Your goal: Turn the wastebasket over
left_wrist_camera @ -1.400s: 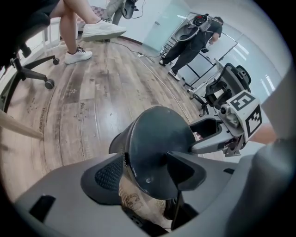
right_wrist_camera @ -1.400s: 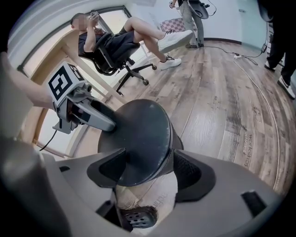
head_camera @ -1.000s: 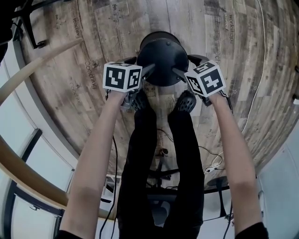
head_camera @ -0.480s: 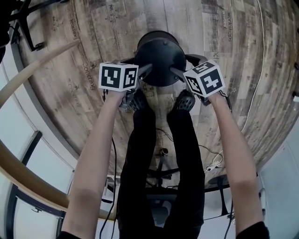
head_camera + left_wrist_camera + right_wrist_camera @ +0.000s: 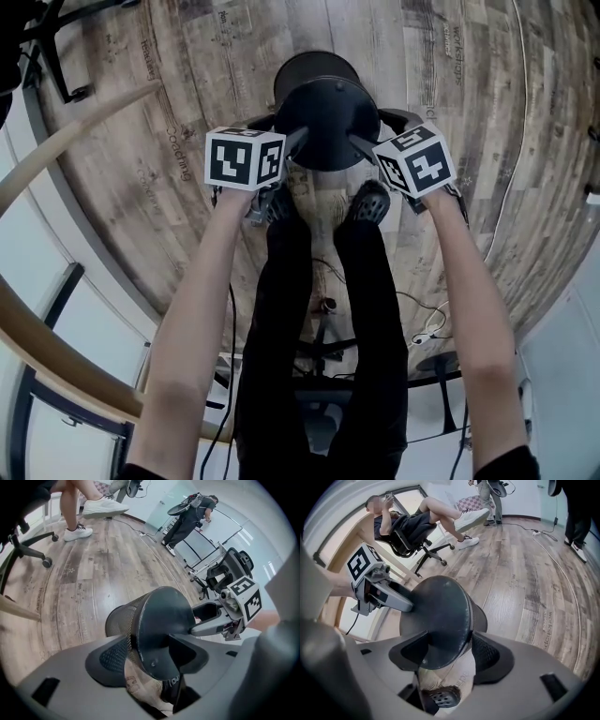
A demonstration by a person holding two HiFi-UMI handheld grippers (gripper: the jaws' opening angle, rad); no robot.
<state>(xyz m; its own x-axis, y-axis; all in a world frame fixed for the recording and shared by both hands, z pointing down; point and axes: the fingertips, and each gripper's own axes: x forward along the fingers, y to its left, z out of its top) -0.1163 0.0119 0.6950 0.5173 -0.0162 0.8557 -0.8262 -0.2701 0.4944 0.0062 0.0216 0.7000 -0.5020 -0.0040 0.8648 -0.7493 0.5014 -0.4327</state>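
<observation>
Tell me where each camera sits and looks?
Head view: on the person's head, looking down at the black wire-mesh wastebasket; forearms, legs show.
Left gripper view: on the left hand-held gripper, along its jaws, just closing on the wastebasket's base edge.
Right gripper view: on the right hand-held gripper, jaws on that base too.
Shared: each shows the other gripper.

Head view looks steeply down at the grey wood-plank floor; each gripper view sits close, facing the shared black mesh wastebasket from opposite sides.
</observation>
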